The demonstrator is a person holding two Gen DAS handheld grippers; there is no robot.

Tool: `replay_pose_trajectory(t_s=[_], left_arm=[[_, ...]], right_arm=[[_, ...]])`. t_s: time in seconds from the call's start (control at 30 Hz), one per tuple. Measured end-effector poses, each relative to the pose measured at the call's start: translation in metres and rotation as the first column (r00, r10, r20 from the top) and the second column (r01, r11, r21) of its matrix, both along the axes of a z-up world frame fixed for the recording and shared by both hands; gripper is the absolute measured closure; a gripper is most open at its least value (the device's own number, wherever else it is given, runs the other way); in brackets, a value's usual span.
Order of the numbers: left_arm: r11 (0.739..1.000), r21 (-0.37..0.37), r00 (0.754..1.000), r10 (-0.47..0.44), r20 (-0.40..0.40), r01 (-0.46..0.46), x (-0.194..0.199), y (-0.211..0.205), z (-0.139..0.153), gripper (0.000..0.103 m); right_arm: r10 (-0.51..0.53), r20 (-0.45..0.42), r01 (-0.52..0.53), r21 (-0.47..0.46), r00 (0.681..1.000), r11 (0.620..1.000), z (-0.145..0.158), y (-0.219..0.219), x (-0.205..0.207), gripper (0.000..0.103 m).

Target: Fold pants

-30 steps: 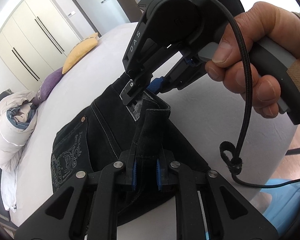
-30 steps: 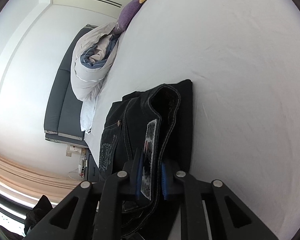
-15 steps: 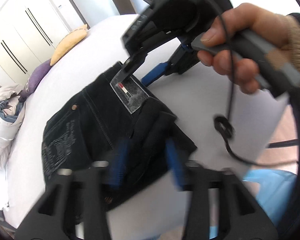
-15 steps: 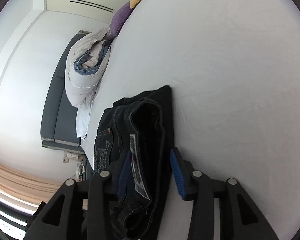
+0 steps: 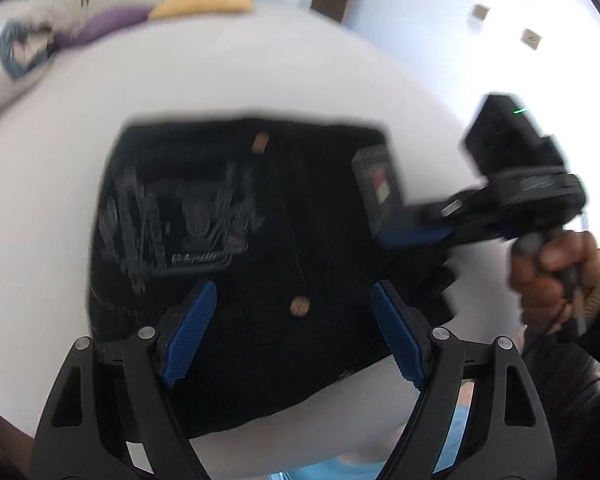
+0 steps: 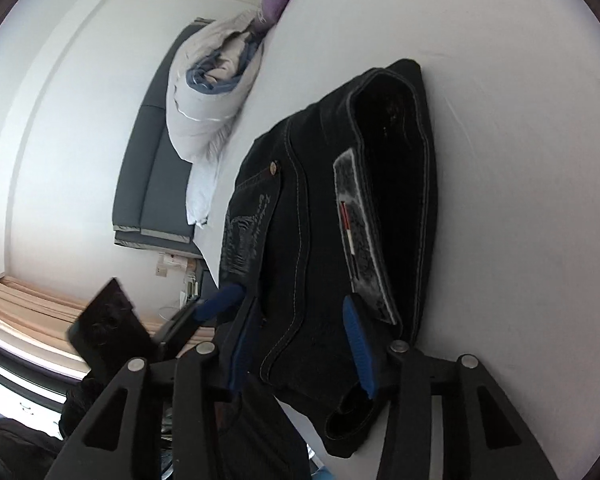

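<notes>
We find the pants, black denim, folded into a compact block, lying on the white bed near its edge. From the left wrist view, working left to right: a bunched duvet sits at the far left of the bed, a purple pillow and a yellow pillow beside it along the far side. The embroidered back pocket faces up on the left half of the block, and the waistband label lies at the right end. The left gripper hangs over the near half of the pants with its jaws wide; they have just been opening, and the blue pads touch no cloth that we can see. At the right, the right gripper reaches in level at the label end, held by a hand. In the right wrist view the right gripper has jaws part open, the waistband fold between them; the right pad stands clear of the cloth, while the left one is half hidden by the fold, so contact there we cannot tell. We see no containers in either view.
</notes>
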State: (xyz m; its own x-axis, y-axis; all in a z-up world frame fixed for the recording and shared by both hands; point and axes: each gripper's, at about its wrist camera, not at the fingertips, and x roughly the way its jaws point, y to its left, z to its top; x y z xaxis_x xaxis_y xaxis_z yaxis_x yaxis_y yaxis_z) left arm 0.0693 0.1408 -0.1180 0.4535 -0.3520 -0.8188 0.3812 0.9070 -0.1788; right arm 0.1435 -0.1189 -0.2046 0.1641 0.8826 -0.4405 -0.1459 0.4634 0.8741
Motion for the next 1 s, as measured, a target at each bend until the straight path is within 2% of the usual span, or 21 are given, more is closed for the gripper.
replay_pose_trajectory(t_s=[0.07,0.17,0.33,0.4,0.47,0.53,0.57,0.7,0.8,0.87,0.93,1.0], left_arm=[[1.0,0.003,1.0,-0.008,0.013,0.008,-0.006,0.004,-0.003,0.025],[0.999,-0.025,0.999,-0.02,0.033,0.021,-0.005,0.011,0.014,0.025],[0.995,-0.096,0.994,0.029,0.102,-0.019,0.045,0.032,0.046,0.025],[0.993,-0.121,0.994,0.032,0.107,-0.019,0.076,0.036,0.048,0.025],[0.991,-0.136,0.996,0.032,0.078,-0.021,0.104,0.037,0.041,0.025],[0.989,-0.137,0.998,0.057,-0.002,-0.057,0.119,0.035,0.025,0.025],[0.988,-0.143,0.998,0.06,-0.019,-0.063,0.122,0.037,0.016,0.025],[0.997,-0.076,0.999,0.027,0.027,-0.025,0.103,0.031,0.003,0.025],[0.998,-0.062,0.999,0.01,0.035,-0.008,0.078,0.031,0.004,0.025],[0.997,-0.077,0.999,0.016,0.049,-0.012,0.059,0.038,0.014,0.025],[0.989,-0.139,0.998,0.051,0.038,-0.045,0.052,0.057,0.029,0.024],[0.985,-0.148,0.993,0.101,0.053,-0.092,0.053,0.081,0.044,0.022]], right_arm=[[-0.005,-0.02,0.005,0.005,1.0,1.0,0.003,-0.009,-0.003,0.057],[-0.01,0.004,0.01,-0.004,1.0,1.0,0.02,-0.021,-0.001,0.053],[-0.053,0.086,0.043,0.118,0.995,0.992,0.05,-0.018,0.031,0.04],[-0.071,0.08,0.058,0.148,0.994,0.987,0.044,-0.014,0.046,0.037],[-0.081,0.013,0.079,0.134,0.997,0.988,0.026,-0.008,0.058,0.036],[-0.078,-0.021,0.079,0.078,0.997,0.994,0.009,-0.004,0.06,0.042],[-0.082,-0.011,0.083,0.07,0.997,0.994,0.004,-0.006,0.056,0.044],[-0.087,-0.011,0.087,0.125,0.996,0.988,0.002,-0.021,0.032,0.044],[-0.041,0.043,0.039,0.043,0.998,0.998,0.014,-0.026,0.007,0.04],[-0.045,0.058,0.044,0.006,0.997,0.999,0.024,-0.032,-0.006,0.03],[-0.068,0.077,0.071,-0.032,0.995,0.997,0.032,-0.04,-0.013,0.021],[-0.077,0.07,0.081,-0.065,0.995,0.995,0.034,-0.044,-0.011,0.019]])
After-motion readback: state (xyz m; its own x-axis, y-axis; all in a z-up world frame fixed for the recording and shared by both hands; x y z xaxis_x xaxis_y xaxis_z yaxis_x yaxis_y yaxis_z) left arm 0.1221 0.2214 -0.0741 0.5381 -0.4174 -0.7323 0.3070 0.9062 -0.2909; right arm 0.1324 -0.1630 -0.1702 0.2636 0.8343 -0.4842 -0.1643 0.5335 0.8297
